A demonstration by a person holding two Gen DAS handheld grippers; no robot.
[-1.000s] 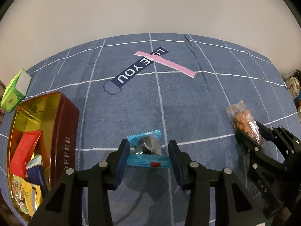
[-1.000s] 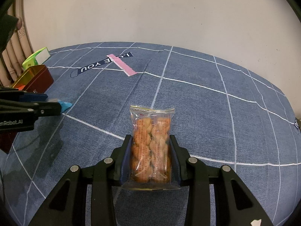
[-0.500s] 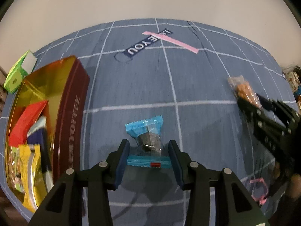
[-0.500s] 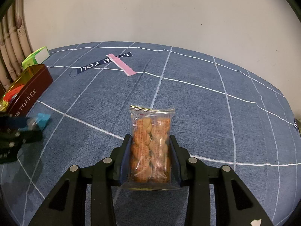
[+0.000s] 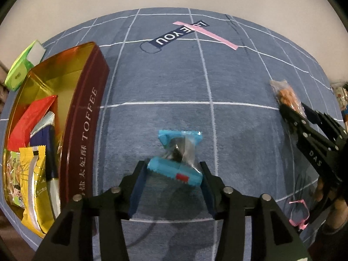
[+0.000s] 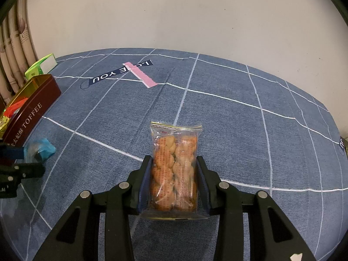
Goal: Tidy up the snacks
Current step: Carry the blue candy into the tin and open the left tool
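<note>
My left gripper (image 5: 173, 170) is shut on a blue-wrapped candy (image 5: 178, 152), held tilted above the blue cloth; it also shows in the right wrist view (image 6: 40, 150). My right gripper (image 6: 174, 165) is shut on a clear packet of orange biscuits (image 6: 175, 167), which also shows at the right in the left wrist view (image 5: 287, 96). A dark red TOFFEE tin (image 5: 84, 117) with a gold inside stands open at the left and holds several wrapped snacks (image 5: 30, 152). The tin also shows in the right wrist view (image 6: 32, 108).
A green and white box (image 5: 24, 65) lies beyond the tin. A pink strip (image 5: 206, 33) crosses a dark "LOVE YOU" label (image 5: 178, 35) on the cloth far ahead. A pink ribbon scrap (image 5: 300, 214) lies near the right hand. A wall backs the table.
My left gripper has moved left and closer to the tin with the blue candy, which has tilted between the fingers. My right gripper and its biscuit packet have stayed still.
</note>
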